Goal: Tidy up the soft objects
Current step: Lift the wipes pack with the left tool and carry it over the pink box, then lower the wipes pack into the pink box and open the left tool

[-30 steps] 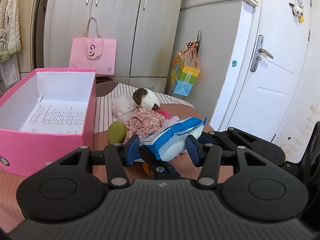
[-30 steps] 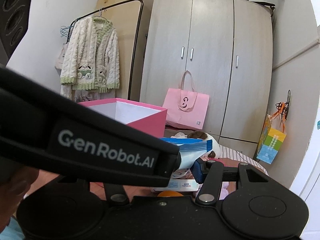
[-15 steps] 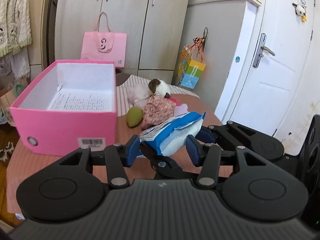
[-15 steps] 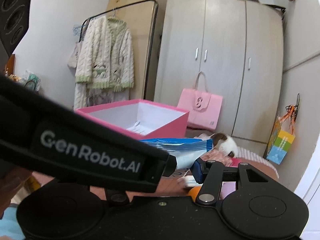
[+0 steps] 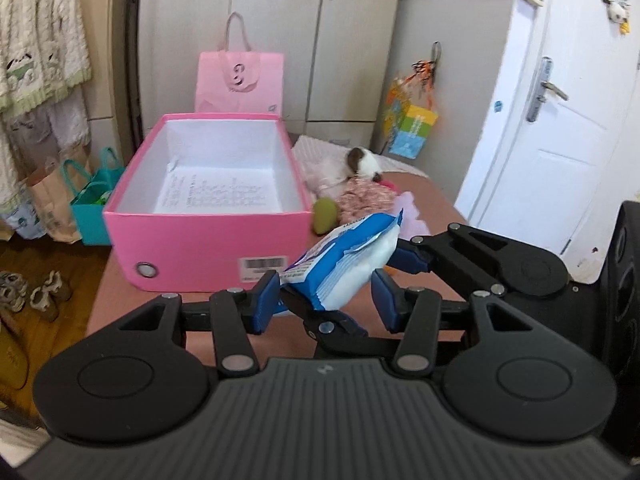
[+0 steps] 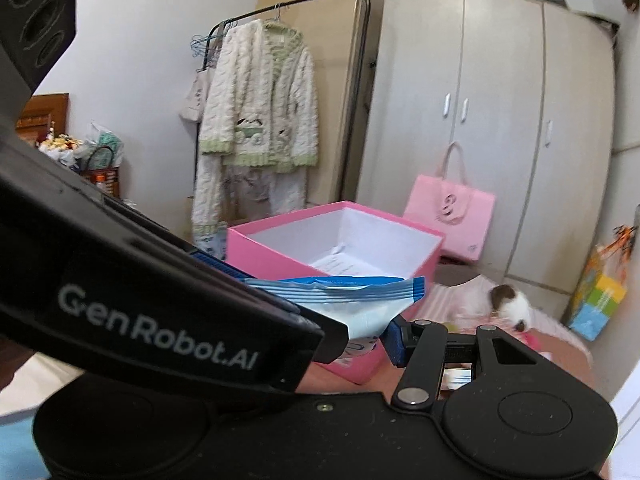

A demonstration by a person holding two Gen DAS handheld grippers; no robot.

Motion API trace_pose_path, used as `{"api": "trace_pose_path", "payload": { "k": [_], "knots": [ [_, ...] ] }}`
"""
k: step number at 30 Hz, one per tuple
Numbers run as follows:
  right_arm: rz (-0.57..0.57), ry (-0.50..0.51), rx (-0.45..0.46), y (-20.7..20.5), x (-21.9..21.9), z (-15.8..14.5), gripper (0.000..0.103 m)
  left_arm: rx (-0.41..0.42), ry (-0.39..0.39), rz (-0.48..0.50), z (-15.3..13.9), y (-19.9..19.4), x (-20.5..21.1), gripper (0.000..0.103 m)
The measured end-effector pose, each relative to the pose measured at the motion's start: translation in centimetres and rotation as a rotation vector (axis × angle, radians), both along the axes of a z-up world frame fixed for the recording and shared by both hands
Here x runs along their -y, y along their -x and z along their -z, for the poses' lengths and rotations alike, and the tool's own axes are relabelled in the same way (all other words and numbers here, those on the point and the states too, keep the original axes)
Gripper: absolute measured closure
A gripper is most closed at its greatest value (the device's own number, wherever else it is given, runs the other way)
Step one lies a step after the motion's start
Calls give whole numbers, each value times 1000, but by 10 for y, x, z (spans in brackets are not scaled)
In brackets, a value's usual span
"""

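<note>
Left gripper [image 5: 325,297] hovers with its blue pads spread wide apart, gripping nothing. Right gripper [image 5: 362,280] reaches in from the right, clamped tight on the blue-and-white packet [image 5: 347,258].

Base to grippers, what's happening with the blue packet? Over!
Right gripper looks clamped on blue packet, held in the air. Left gripper open, pads either side. Pink box open just ahead, nothing between.

A blue-and-white soft packet [image 5: 344,268] hung tilted in the air just in front of the open pink box [image 5: 208,248]. Right of the box lay a green plush [image 5: 325,216], a floral-dressed doll [image 5: 366,196] and a brown-and-white plush [image 5: 360,162], clustered together.
</note>
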State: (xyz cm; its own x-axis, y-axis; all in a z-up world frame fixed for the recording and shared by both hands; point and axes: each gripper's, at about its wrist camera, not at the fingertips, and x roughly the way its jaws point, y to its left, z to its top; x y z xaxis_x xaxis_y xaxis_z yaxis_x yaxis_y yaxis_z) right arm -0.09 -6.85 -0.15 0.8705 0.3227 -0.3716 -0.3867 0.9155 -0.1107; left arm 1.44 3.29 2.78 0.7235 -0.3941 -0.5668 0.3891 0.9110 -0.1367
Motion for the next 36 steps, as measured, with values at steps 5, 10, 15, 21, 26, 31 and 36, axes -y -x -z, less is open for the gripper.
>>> {"api": "trace_pose_path", "payload": {
  "k": [5,10,15,21,26,31,36],
  "knots": [
    [-20,-23,-24,-29,-13,-19,43,2,-18,0,-25,-28,-12,54],
    [-15,-58,-39,-66,-14,-42,43,23,5,27,-51,-69,-20,54],
    [-15,-106,-91,-113,-8,-59,43,42,36,64,-68,-113,-18,55],
    [15,-166,-165,-169,1,-57,44,24,79,81,-65,-166,-12,55],
    [27,-163,-251,-209,4,-47,44,-42,149,73,-45,-208,-15,55],
    [49,-102,-355,-247,0,-30,44,-122,208,50,-17,-247,-18,58],
    [74,-60,-408,-276,-1,-17,44,-184,238,4,3,-279,-18,63]
  ]
}}
